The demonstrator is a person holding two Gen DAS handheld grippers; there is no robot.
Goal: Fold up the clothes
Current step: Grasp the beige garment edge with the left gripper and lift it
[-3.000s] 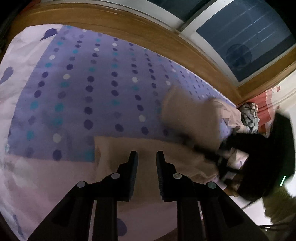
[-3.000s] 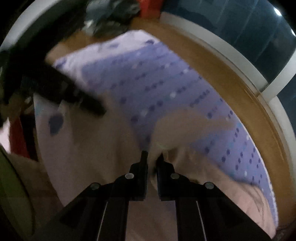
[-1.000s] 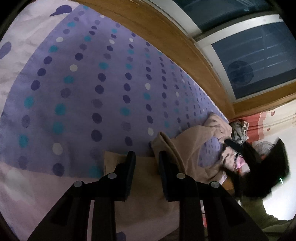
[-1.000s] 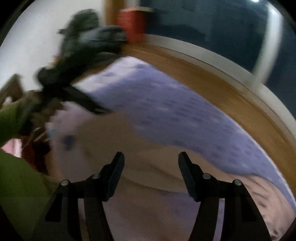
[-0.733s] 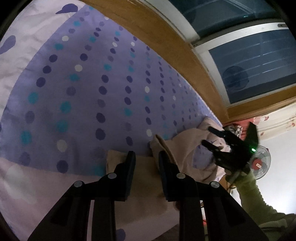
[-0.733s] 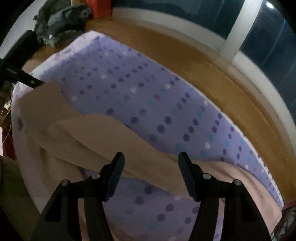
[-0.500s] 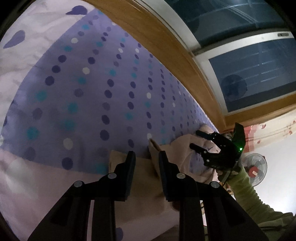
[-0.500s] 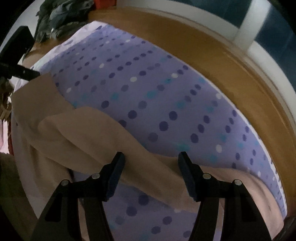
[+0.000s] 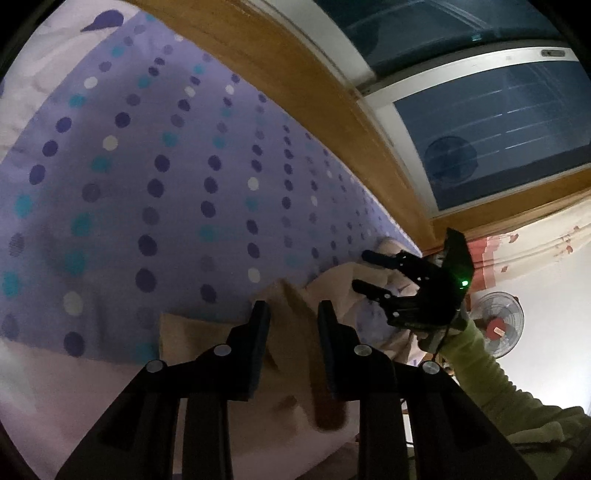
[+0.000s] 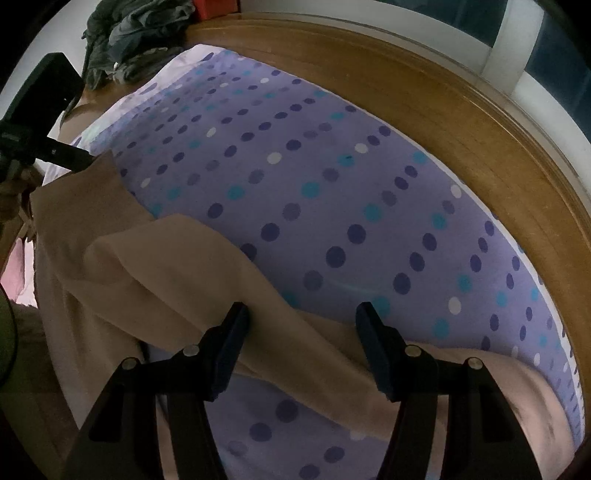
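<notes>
A beige garment [image 10: 166,258] lies crumpled along the near side of a purple dotted bedsheet [image 10: 332,184]. My right gripper [image 10: 301,332] hangs open and wide just above the garment's long folded edge, with nothing pinched. In the left wrist view the right gripper [image 9: 365,269] hovers over the far bunched end of the garment [image 9: 332,291], held by a green-sleeved arm [image 9: 491,384]. My left gripper [image 9: 291,325] is at the garment's other end. Its jaws stand narrowly apart, with a raised fold of cloth in the gap. The right wrist view shows the left gripper [image 10: 74,157] with a fingertip at the cloth's corner.
A wooden bed frame [image 10: 443,96] curves along the far side of the sheet, below dark windows [image 9: 498,129]. A heap of dark clothes [image 10: 129,33] lies past the bed's end. A standing fan [image 9: 498,325] is by the white wall. Pale pink sheet [image 9: 74,398] borders the near edge.
The right gripper, earlier shut on the cloth, has let go and come down open over the garment's edge. The garment now lies folded over. The left gripper has barely moved.
</notes>
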